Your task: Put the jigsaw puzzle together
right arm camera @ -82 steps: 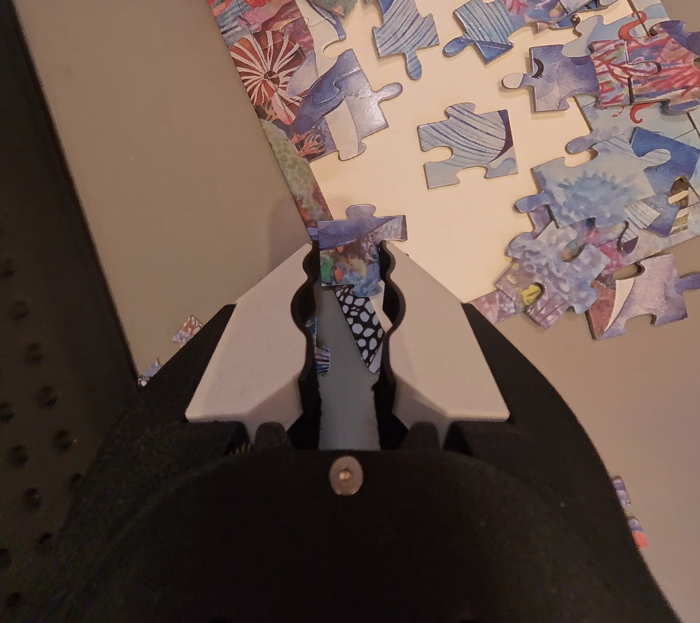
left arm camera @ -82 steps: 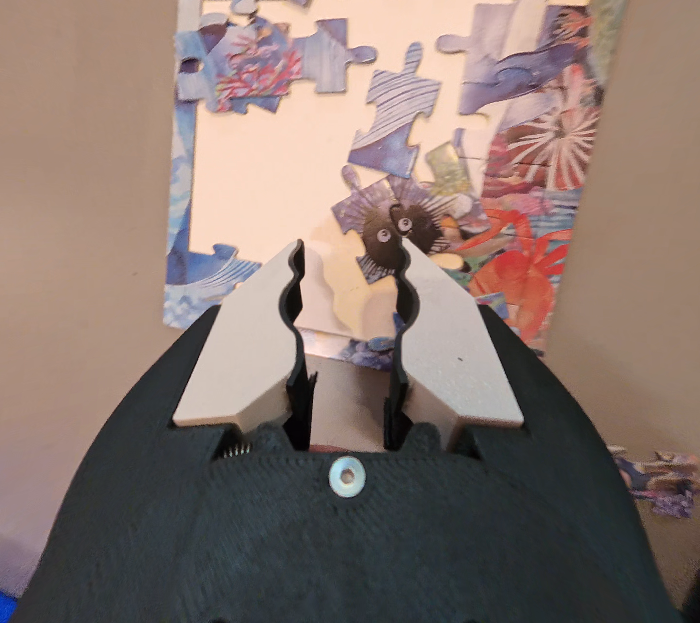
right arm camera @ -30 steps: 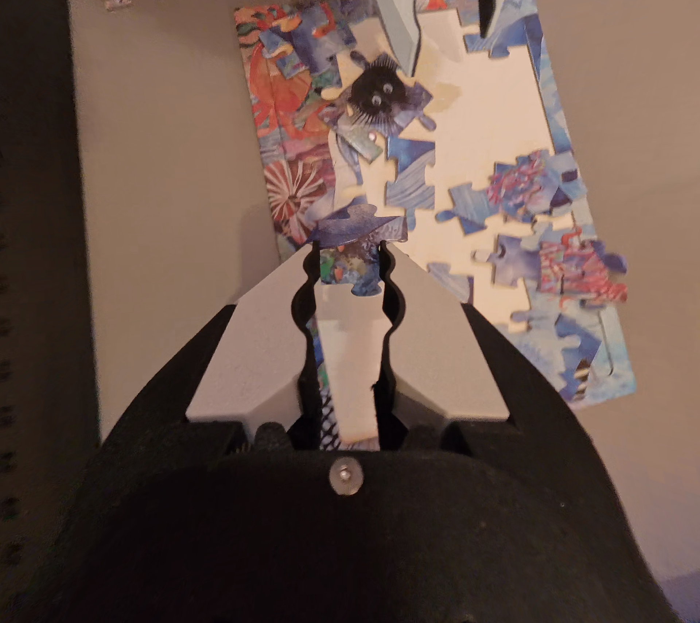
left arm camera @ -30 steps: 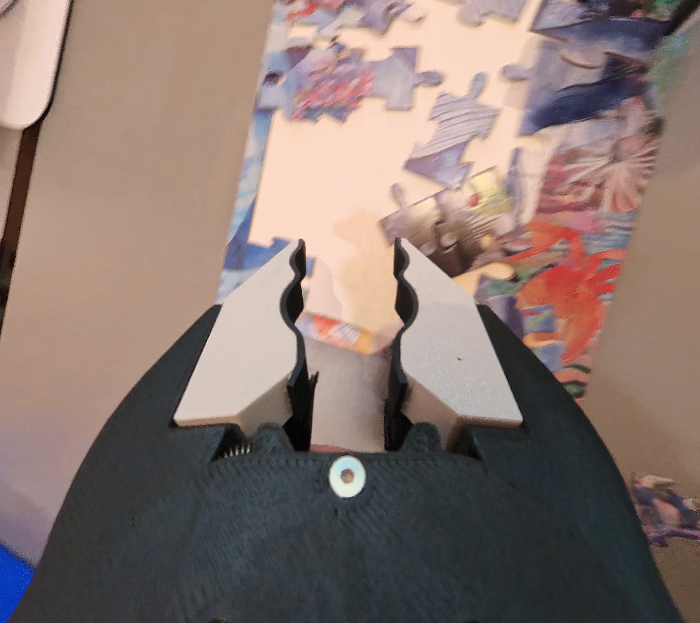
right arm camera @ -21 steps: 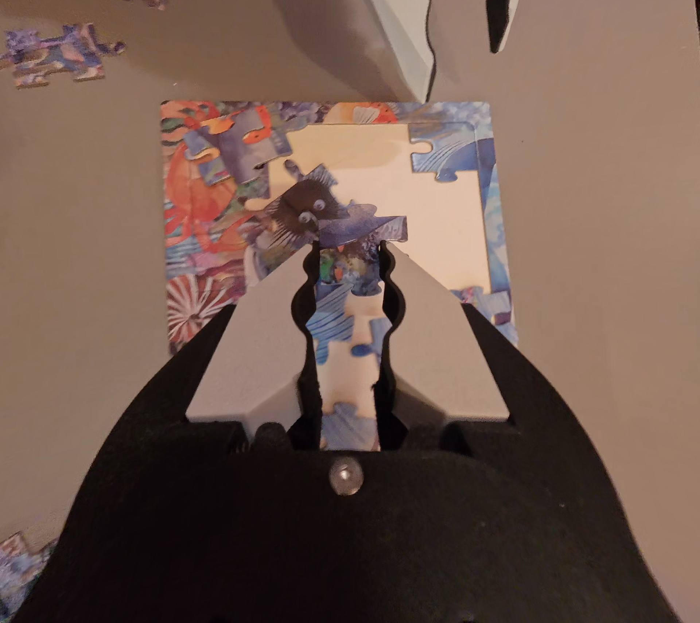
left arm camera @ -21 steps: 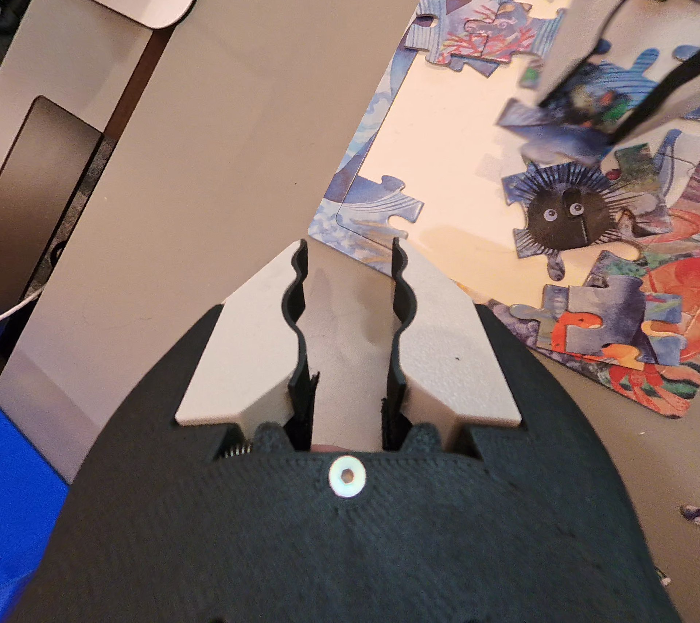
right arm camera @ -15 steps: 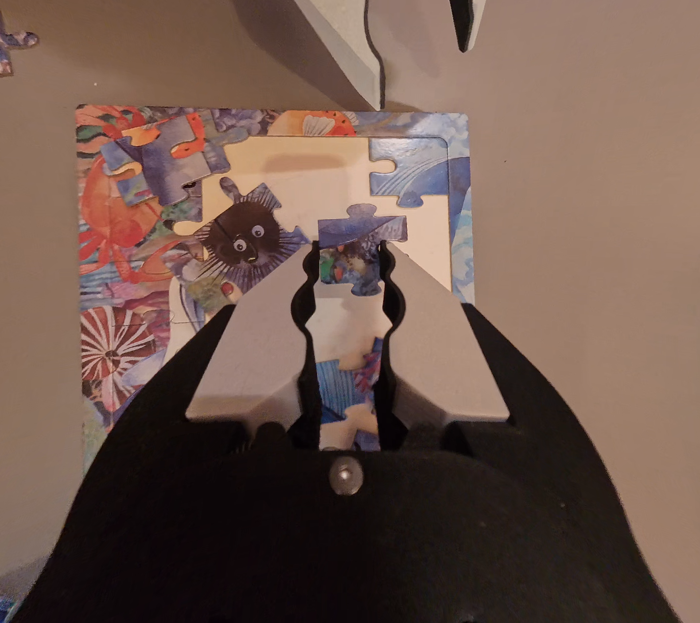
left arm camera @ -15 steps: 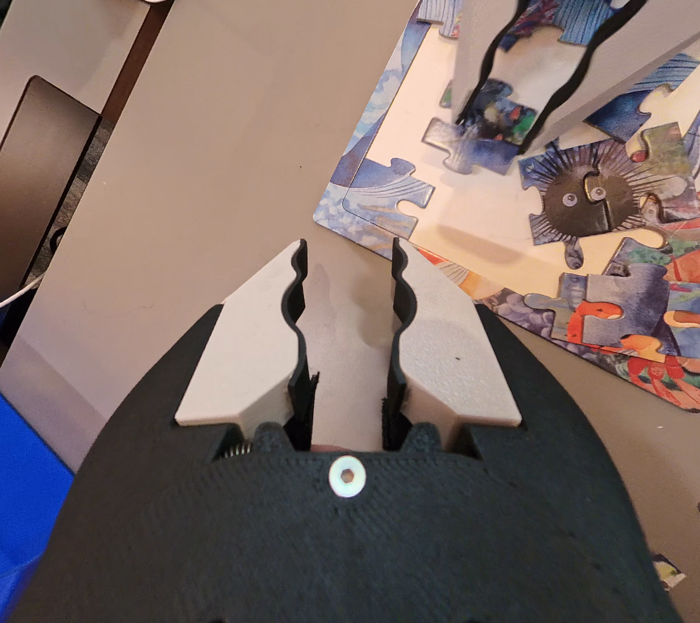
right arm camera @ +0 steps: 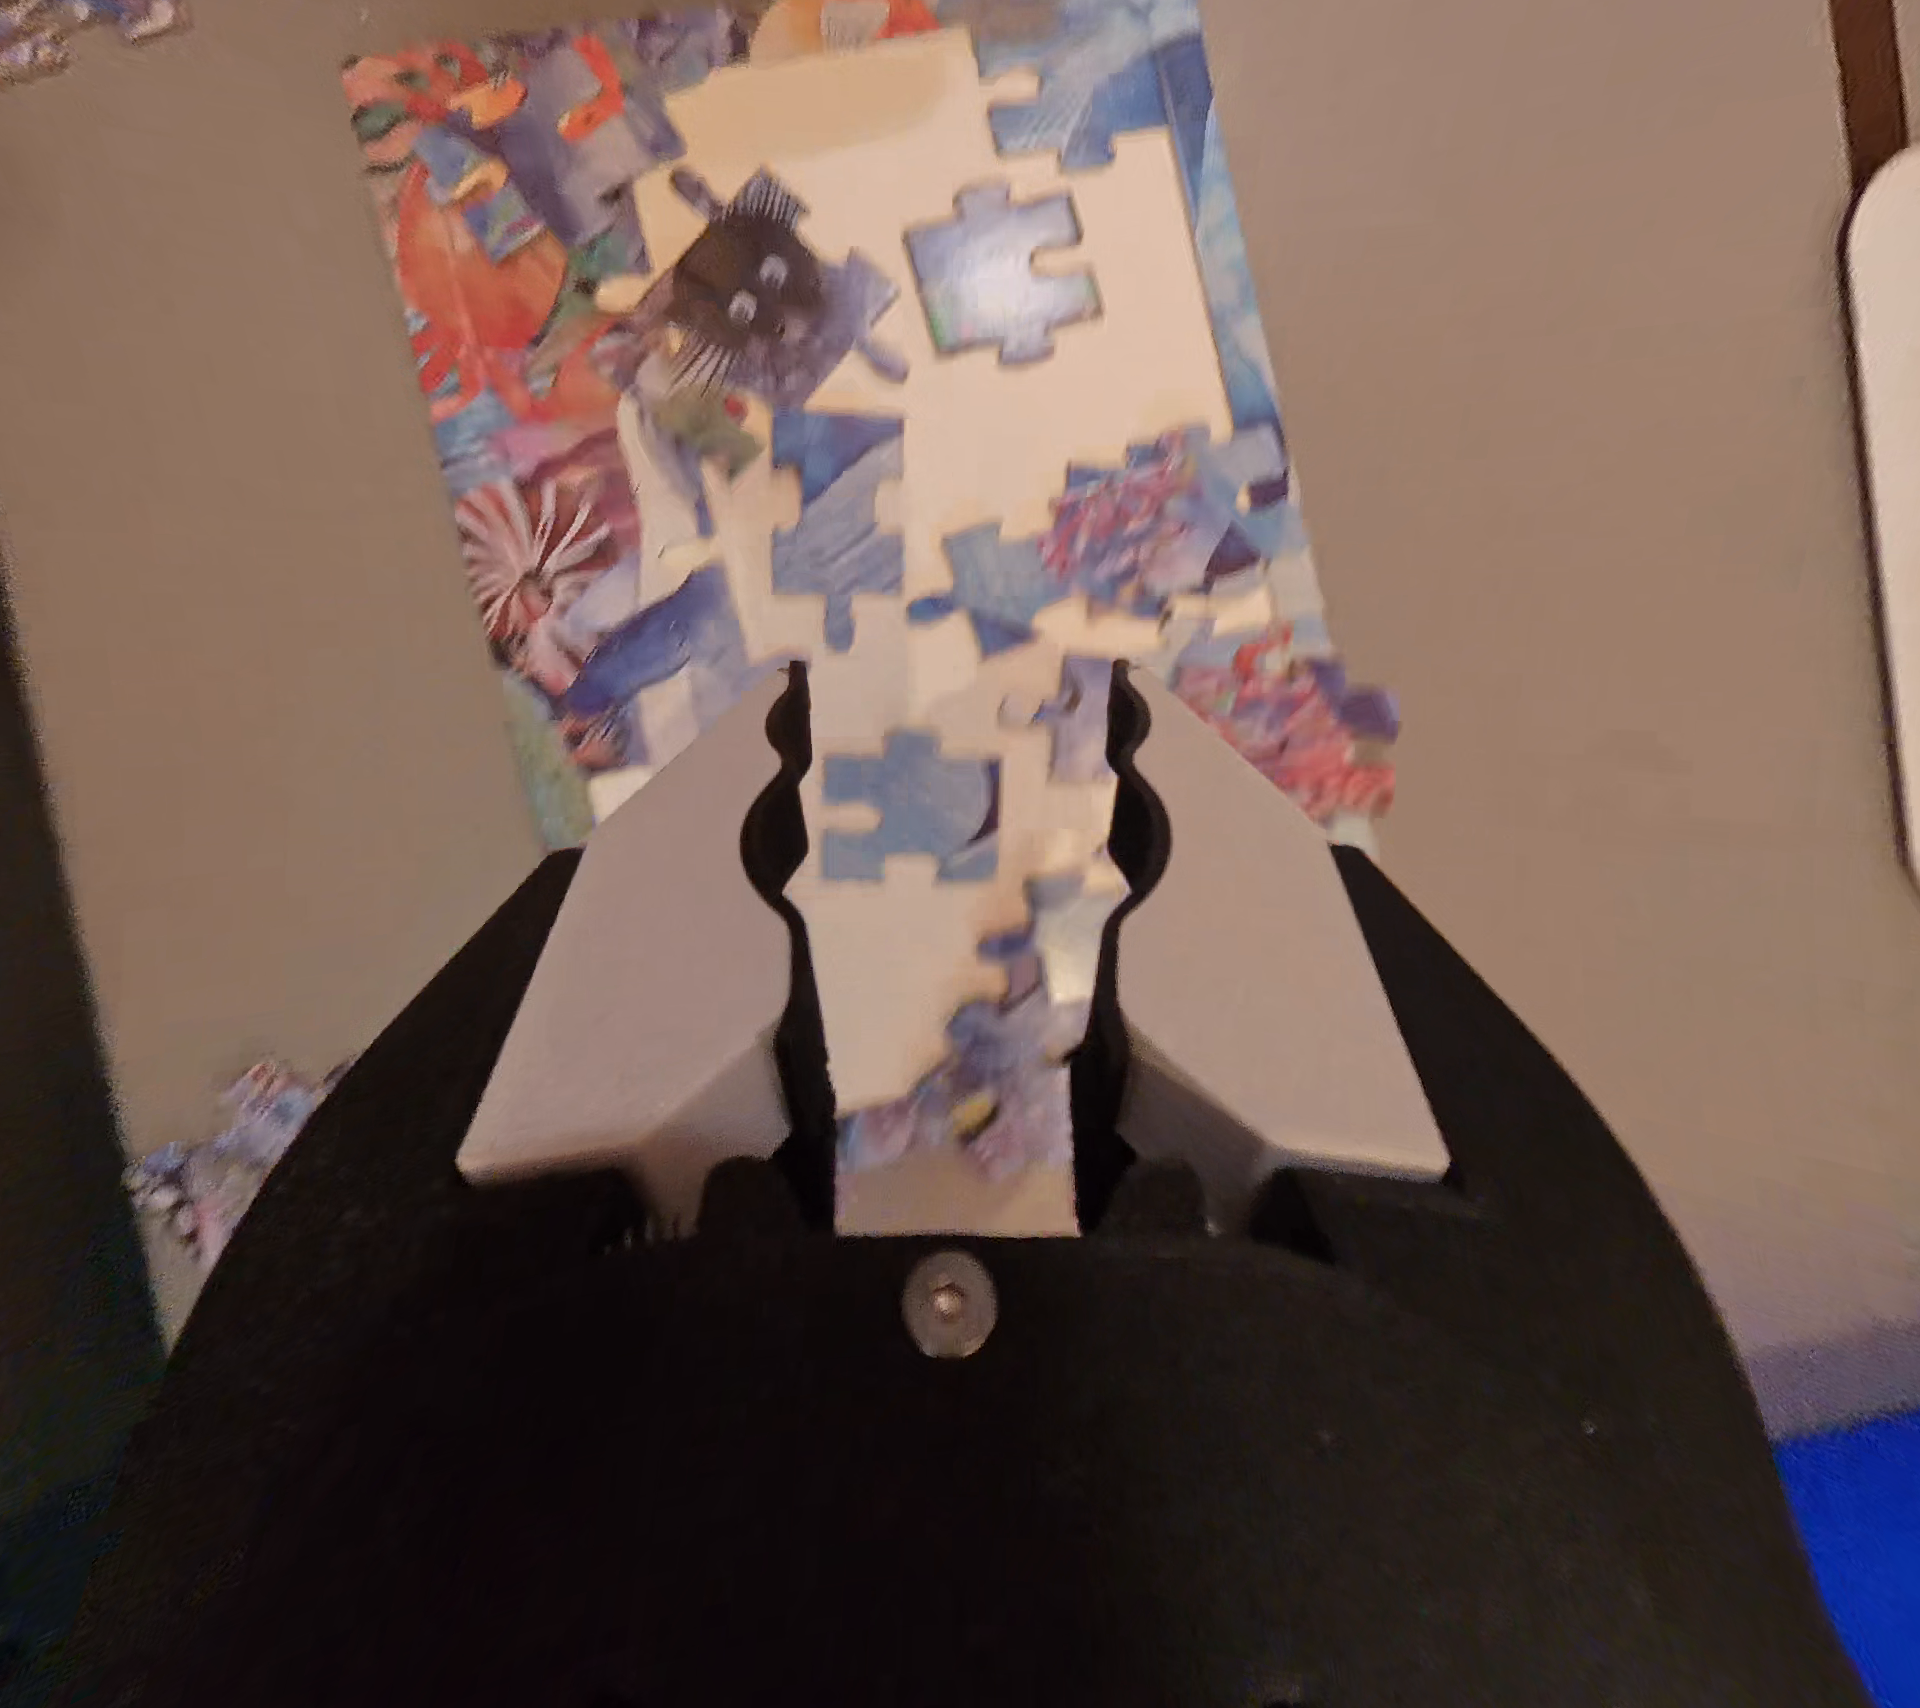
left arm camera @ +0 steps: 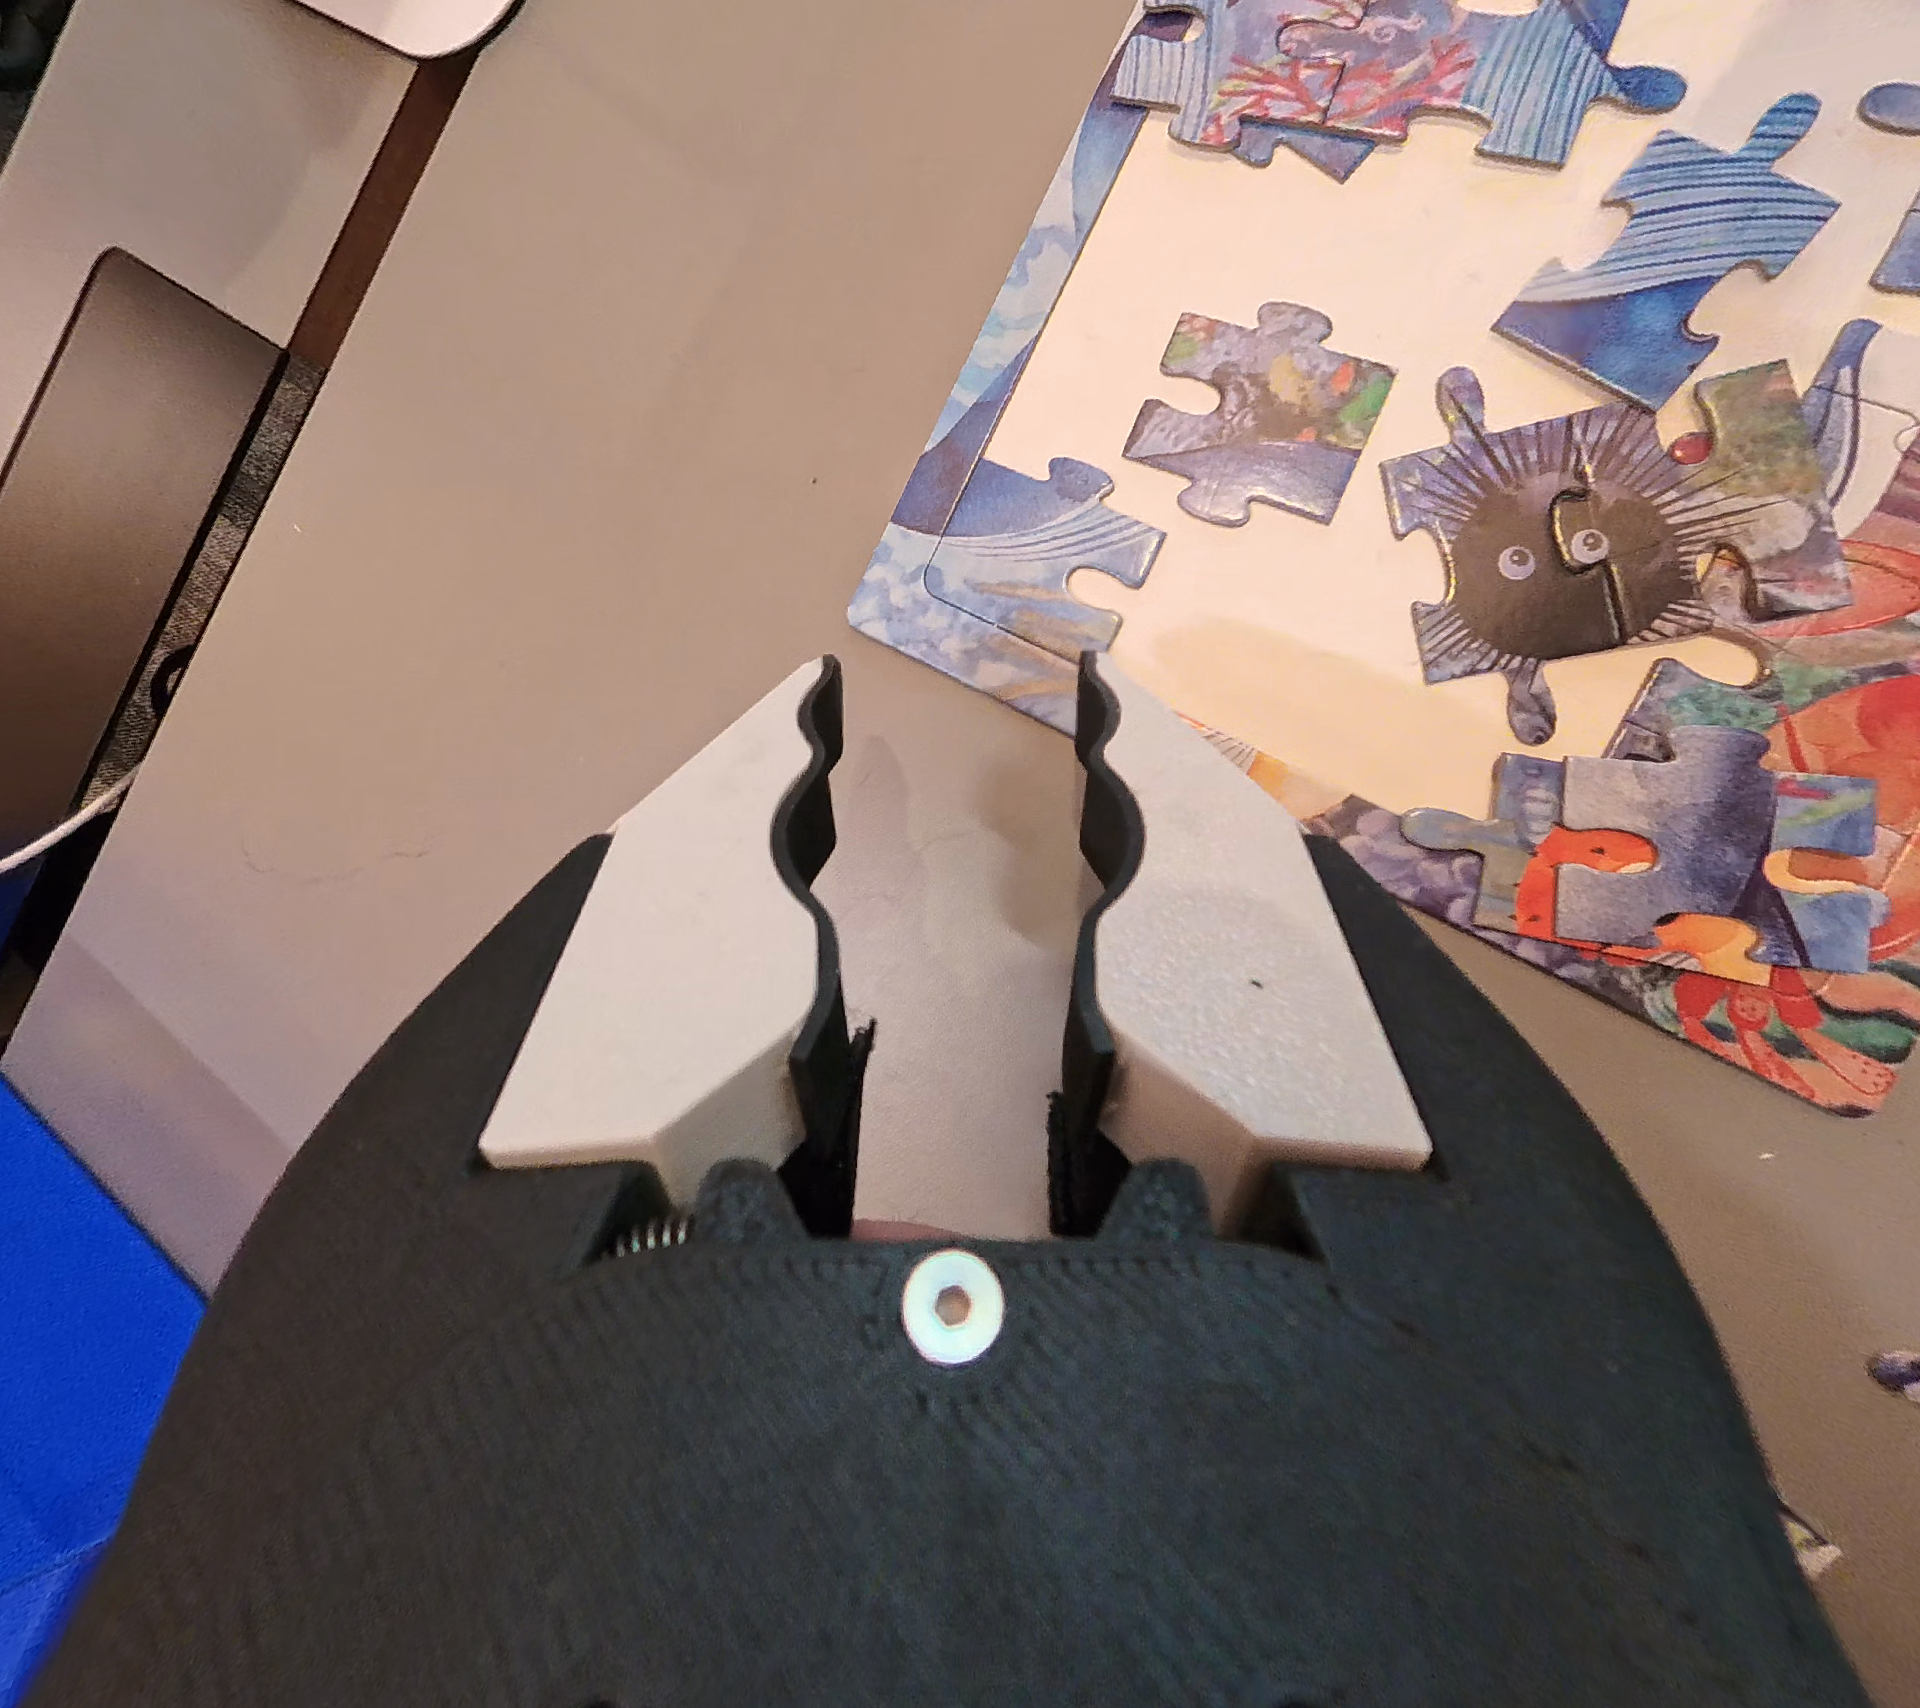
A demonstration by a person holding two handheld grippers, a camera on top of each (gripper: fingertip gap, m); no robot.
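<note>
Left view: sharp loose piece [left arm camera: 1262,413]; right view: whole puzzle board [right arm camera: 1236,370], blurred

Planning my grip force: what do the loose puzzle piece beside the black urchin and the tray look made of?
The loose puzzle piece looks like flat printed cardboard, with a slight sheen and a thin die-cut edge. The tray seems to be cardboard too: matte cream floor and a printed raised border.

Right gripper [right arm camera: 958,671] now empty, jaws spread, drawn back above the puzzle board [right arm camera: 1226,328], blue piece [left arm camera: 1262,417] it carried now lying flat on the board's bare cream area, left of the black urchin pieces [left arm camera: 1600,546]
</note>
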